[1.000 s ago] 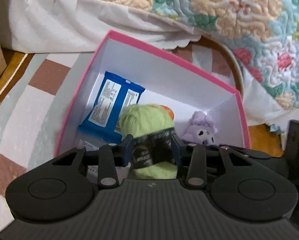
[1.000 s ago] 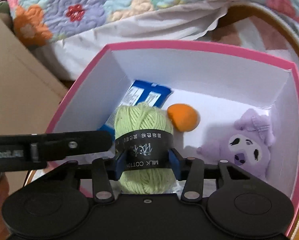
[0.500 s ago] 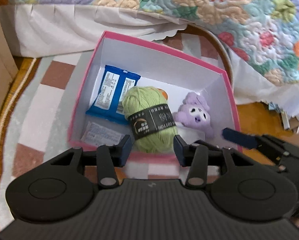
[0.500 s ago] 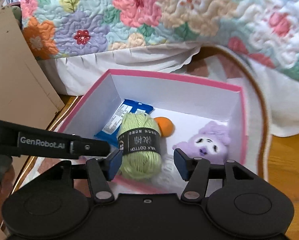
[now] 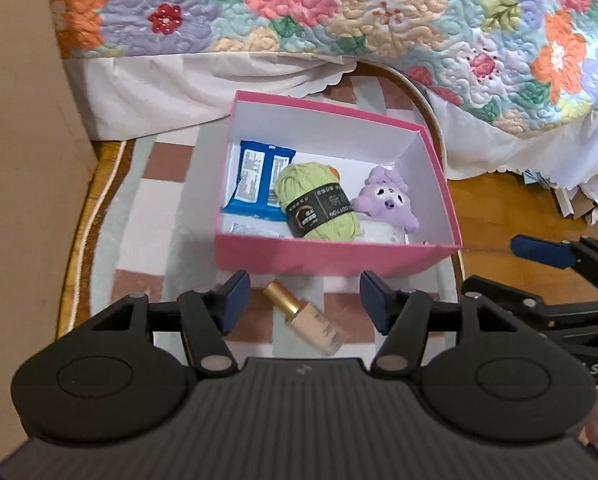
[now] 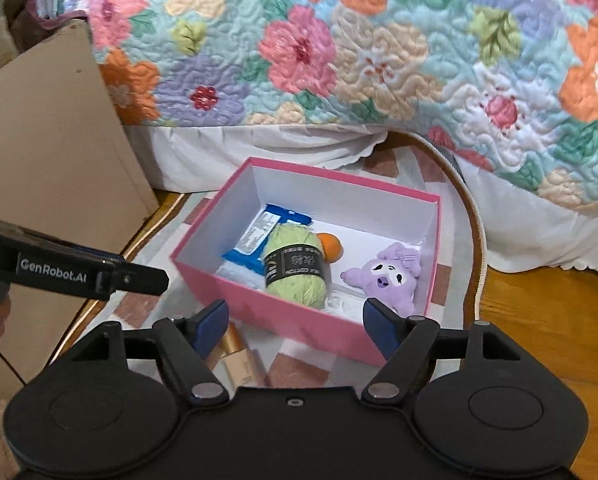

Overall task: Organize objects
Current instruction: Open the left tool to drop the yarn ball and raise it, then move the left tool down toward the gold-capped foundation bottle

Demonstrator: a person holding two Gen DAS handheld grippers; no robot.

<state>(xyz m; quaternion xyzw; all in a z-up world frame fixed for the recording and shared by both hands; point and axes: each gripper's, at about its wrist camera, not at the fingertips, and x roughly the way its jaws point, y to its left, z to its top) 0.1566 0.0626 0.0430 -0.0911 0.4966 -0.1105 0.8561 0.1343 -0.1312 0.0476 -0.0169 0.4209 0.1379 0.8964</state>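
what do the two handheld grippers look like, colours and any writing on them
Both are matte black plastic: a ribbed body, two round discs, silver pivot pins and dark blue finger pads. The left gripper shows white "GenRobot.AI" lettering on its side in the right wrist view; the right gripper looks the same.

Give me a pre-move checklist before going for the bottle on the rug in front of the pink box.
1. Yarn ball released, lying inside pink box: ok.
2. Left gripper empty, jaws opening: ok.
3. Right gripper empty, jaws opening: ok.
4. Bottle lies outside the box on the rug, not yet packed: not ok.
5. Bottle unobstructed in the left wrist view: ok.
6. Room left in the box for the bottle: cannot tell.
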